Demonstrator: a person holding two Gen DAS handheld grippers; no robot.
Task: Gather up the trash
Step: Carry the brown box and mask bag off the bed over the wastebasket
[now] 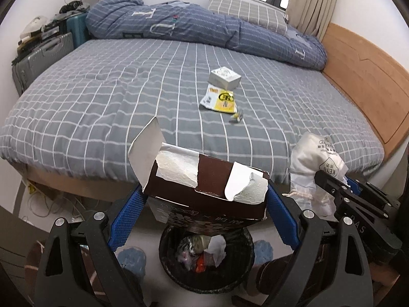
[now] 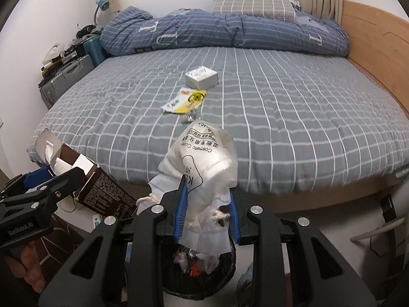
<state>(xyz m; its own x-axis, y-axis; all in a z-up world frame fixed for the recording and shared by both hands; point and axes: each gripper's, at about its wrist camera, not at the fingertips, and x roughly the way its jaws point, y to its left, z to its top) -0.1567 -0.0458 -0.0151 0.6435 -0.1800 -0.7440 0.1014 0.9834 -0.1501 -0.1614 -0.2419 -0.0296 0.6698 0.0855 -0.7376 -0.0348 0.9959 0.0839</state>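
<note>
The left hand-held gripper is spread wide, its blue pads pressed against both ends of a torn dark brown cardboard box with crumpled white tissue showing in its ripped-open top; the box hangs just above a round black mesh trash bin on the floor, already holding crumpled wrappers. Just beside it, the right hand-held gripper is closed narrowly on a crumpled white plastic cosmetic-cotton bag with a drawstring, which sticks up between the blue fingers over the same bin. Beyond both, on the grey checked bed, lie a small white square box, a flat yellow-and-white wrapper just in front of it, and a tiny silvery scrap nearer the edge.
</note>
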